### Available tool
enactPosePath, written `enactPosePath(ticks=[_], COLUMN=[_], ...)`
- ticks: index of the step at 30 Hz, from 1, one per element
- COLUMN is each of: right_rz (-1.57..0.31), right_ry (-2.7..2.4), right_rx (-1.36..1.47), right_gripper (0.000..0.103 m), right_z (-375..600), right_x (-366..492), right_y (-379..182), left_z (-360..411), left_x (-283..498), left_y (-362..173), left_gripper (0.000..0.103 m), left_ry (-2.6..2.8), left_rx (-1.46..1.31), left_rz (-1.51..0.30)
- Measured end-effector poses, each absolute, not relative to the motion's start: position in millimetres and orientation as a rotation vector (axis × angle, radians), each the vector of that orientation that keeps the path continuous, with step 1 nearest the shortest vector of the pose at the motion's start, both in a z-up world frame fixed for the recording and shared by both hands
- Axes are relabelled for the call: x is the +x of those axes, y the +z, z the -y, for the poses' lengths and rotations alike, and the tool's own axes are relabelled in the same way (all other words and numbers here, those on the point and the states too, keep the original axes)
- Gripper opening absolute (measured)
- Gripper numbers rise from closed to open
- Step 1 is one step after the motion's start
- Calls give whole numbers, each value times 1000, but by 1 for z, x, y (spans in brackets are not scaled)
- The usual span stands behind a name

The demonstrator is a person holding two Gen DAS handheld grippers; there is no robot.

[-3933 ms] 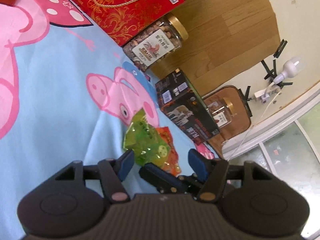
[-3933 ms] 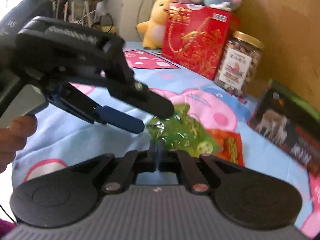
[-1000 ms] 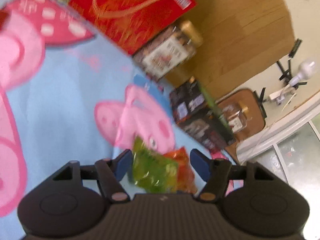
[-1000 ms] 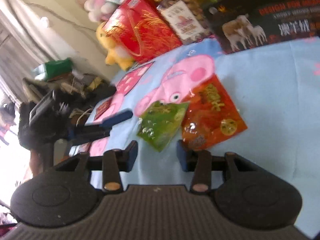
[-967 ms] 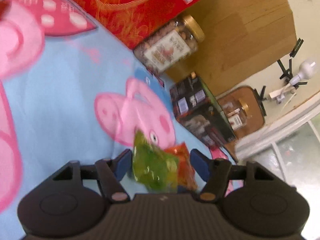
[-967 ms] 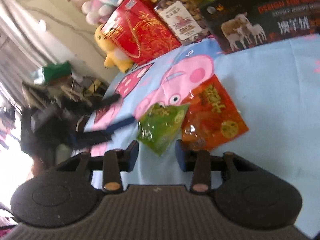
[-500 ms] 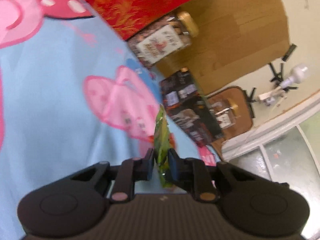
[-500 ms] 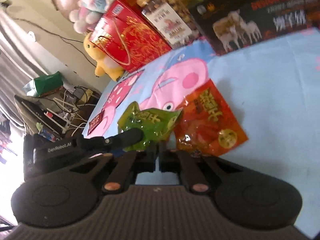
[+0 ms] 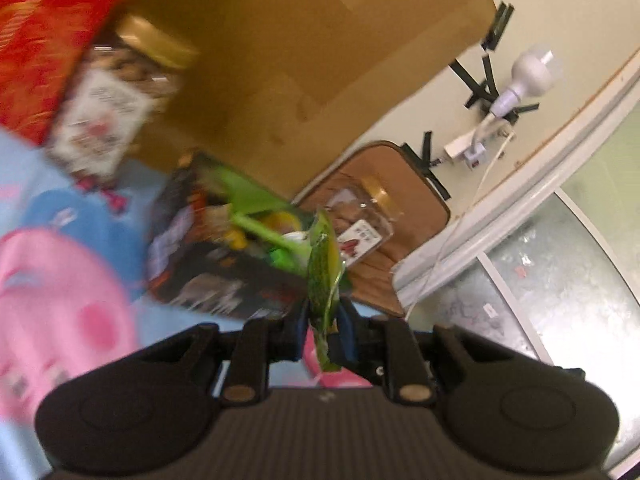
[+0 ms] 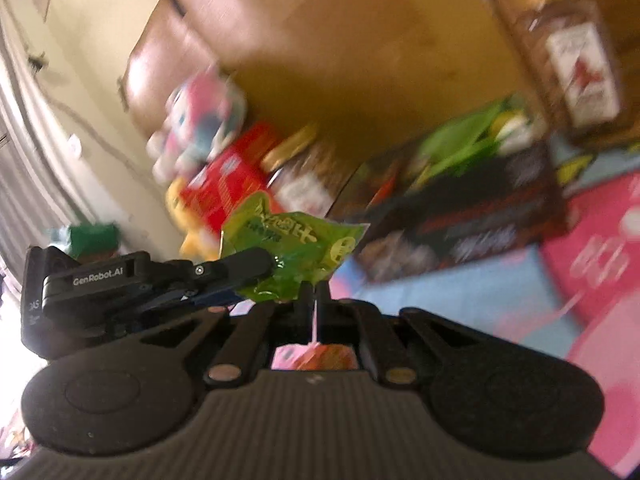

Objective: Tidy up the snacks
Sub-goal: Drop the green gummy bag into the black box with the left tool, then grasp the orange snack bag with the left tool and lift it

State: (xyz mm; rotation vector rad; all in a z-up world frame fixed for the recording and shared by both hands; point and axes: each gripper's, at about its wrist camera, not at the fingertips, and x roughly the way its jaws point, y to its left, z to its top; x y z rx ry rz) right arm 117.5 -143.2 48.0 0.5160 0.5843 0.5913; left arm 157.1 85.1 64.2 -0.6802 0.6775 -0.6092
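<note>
A green snack packet hangs clear of the blue pig-print blanket. My left gripper is shut on it, and that view shows the packet edge-on between the blue pads. In the right wrist view the packet faces me, with the left gripper clamping its left side. My right gripper is shut, its tips pinching the packet's lower edge. An orange packet shows through the gap under the right fingers. Both views are motion-blurred.
Just beyond the packet stands an open black box with green items inside. A nut jar and a red gift bag line the wooden headboard. A second jar stands past the box. Plush toys sit far left.
Both grippers went from open to shut on the green packet. It has come up off the blanket and away from the orange packet, toward the black box, and both views swung upward.
</note>
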Motion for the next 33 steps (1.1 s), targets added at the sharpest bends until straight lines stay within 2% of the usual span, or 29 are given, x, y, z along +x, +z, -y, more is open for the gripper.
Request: enactPosePath(ticks=[8, 9, 10, 11, 13, 15, 18, 25, 27, 29, 33], right_rz=[-529, -529, -535, -552, -569, -527, -483, -491, -533, -583, -673], right_ry=[455, 453, 460, 471, 472, 440, 456, 473, 516, 564, 620], right_rx=[423, 402, 375, 348, 301, 268, 312, 371, 386, 386, 374], right_gripper=[4, 6, 8, 9, 16, 18, 22, 23, 33, 38, 39], right_z=[170, 168, 159, 151, 135, 129, 139, 148, 146, 140, 126], right_x=[167, 174, 183, 192, 201, 197, 183, 136, 122, 114, 115], right_y=[56, 54, 53, 50, 45, 45, 47, 44, 36, 28, 9], left_z=[-45, -47, -51, -55, -66, -76, -89, -109, -116, -122, -139], left_x=[224, 228, 231, 233, 229, 220, 206, 180, 162, 138, 94], left_y=[56, 54, 53, 54, 56, 60, 68, 71, 68, 59, 29], left_gripper=[18, 21, 29, 28, 43, 45, 46, 46, 46, 46, 46], left_ry=[-573, -545, -491, -447, -406, -411, -418, -415, -422, -418, -425], left_rx=[-628, -626, -616, -609, -630, -639, -639, -695, -699, -701, -769], left_rz=[-718, -716, -707, -708, -706, -693, -652, -641, -640, -651, -706])
